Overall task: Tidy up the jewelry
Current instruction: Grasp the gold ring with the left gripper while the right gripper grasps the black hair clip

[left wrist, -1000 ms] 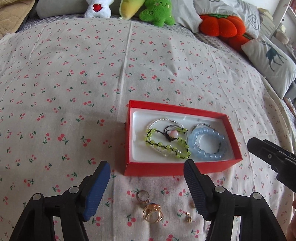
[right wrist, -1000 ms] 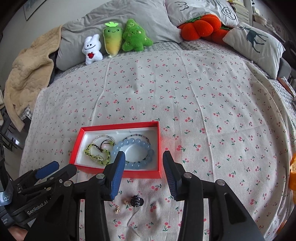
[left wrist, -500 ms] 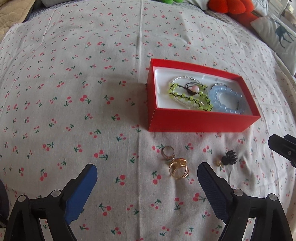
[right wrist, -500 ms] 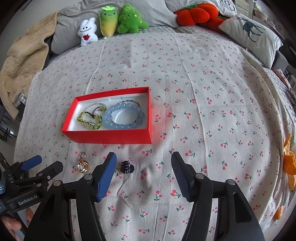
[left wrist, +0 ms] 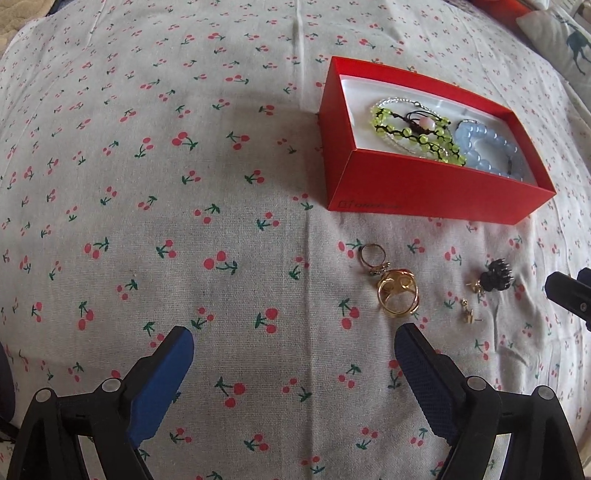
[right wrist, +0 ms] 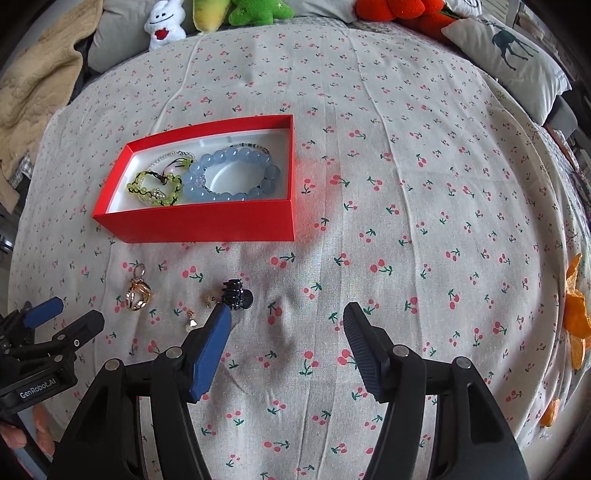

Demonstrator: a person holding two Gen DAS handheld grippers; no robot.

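Observation:
A red box lies on the cherry-print sheet. It holds a green bead bracelet and a blue bead bracelet. In front of it lie a small ring, a large gold ring, a black clip-like piece and a small gold earring. My left gripper hangs open over bare sheet, its right finger just below the gold ring. My right gripper is open too, its left finger next to the black piece.
Plush toys and pillows line the far end of the bed. A beige blanket lies at the far left. Orange peel-like pieces sit at the right edge. Plain sheet stretches right of the box.
Both grippers have tipped downward and sunk toward the sheet, and their jaws stand wider. The box has slid up in both views, and the loose pieces below it show fully.

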